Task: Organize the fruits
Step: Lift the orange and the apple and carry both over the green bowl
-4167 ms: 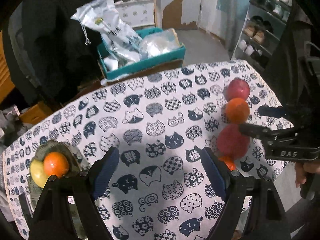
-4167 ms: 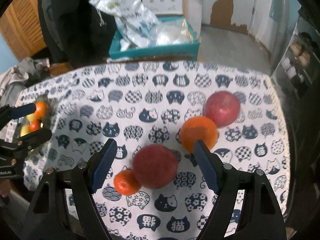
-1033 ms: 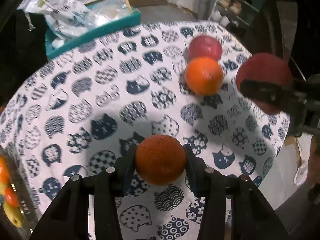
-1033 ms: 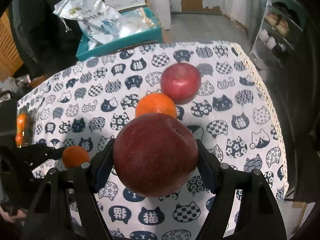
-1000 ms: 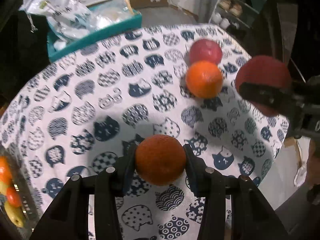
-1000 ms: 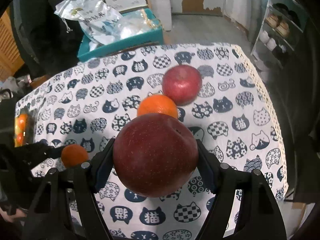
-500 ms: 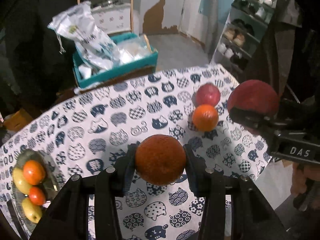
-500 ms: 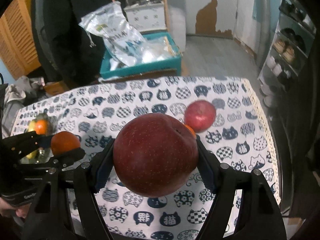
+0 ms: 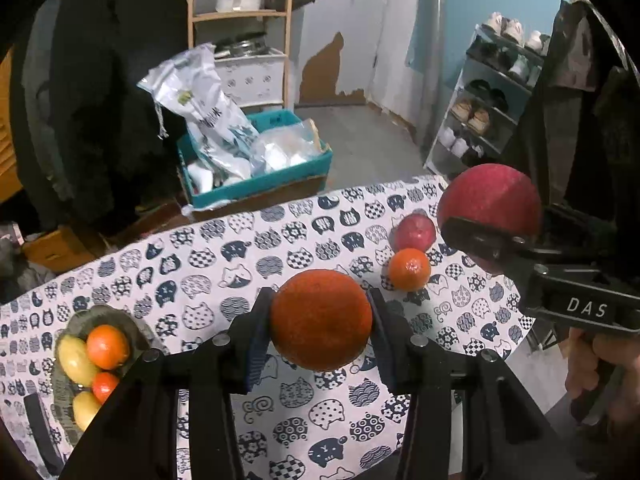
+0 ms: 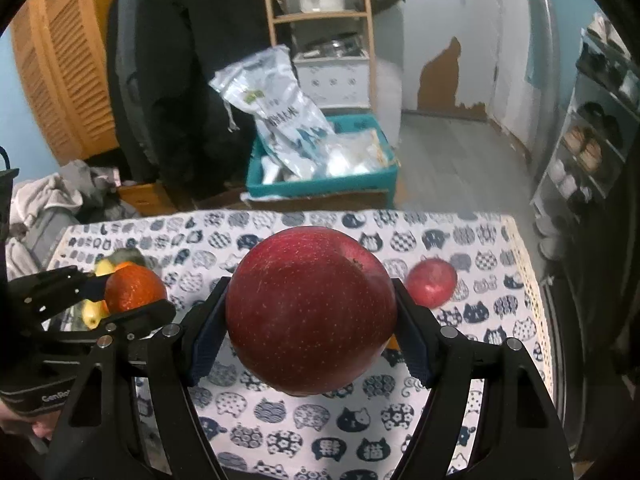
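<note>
My left gripper (image 9: 320, 320) is shut on a small orange (image 9: 320, 320) and holds it well above the cat-print tablecloth (image 9: 200, 280). My right gripper (image 10: 311, 314) is shut on a large dark red apple (image 10: 311, 314), also raised; it shows in the left wrist view (image 9: 490, 200) at the right. A second red apple (image 9: 414, 233) and an orange (image 9: 409, 269) lie on the cloth at the right. A dish (image 9: 128, 328) at the left holds several oranges and yellow fruits (image 9: 74, 356).
A teal box (image 9: 260, 180) with plastic bags stands on the floor beyond the table. A shoe rack (image 9: 496, 112) is at the right, a wooden shelf (image 9: 240, 16) behind. The table's right edge (image 10: 524, 272) is near the second apple.
Both grippers have lifted higher and pulled back with their fruits; the table looks smaller and the fruit dish at the left has come more into view.
</note>
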`<state>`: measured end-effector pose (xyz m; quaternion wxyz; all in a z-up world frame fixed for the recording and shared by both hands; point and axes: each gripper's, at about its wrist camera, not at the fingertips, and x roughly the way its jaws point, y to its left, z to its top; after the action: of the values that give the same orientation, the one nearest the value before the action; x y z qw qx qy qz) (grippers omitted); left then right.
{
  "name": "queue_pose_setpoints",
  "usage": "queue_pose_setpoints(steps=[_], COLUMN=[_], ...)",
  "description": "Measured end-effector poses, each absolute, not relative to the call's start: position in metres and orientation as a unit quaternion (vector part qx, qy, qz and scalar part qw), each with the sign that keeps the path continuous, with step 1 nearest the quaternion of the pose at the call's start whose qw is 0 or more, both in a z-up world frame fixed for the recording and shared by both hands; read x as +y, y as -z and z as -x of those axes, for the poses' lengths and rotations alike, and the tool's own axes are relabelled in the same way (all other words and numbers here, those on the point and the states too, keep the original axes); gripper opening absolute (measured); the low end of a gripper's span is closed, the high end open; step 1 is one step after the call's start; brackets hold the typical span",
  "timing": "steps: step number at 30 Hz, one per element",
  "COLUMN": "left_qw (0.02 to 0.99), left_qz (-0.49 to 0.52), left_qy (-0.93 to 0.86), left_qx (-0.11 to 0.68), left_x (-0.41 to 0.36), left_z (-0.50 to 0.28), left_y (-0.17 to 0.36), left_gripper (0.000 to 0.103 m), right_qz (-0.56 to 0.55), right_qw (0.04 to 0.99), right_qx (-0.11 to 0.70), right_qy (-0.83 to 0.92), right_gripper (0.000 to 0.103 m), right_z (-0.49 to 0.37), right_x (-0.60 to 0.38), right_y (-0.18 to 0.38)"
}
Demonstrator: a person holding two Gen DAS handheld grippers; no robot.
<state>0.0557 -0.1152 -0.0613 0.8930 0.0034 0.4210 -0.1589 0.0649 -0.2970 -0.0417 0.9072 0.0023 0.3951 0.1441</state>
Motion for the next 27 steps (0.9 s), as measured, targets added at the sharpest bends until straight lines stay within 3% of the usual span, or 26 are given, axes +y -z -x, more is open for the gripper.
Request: queue_pose_setpoints(steps=[27], left_qw=[0.912], left_qz=[0.062], left_qy=[0.096], left_qx=[0.394], left_x=[-0.006], left_z=[-0.026], left_y=[0.039], left_gripper=[0.046], right_qz=[0.044], right_qw=[0.900], right_qx=[0.367], right_qy=[-0.230], right_gripper=[0.075], right_z=[-0.060], right_x=[-0.180], right_y=[0.008])
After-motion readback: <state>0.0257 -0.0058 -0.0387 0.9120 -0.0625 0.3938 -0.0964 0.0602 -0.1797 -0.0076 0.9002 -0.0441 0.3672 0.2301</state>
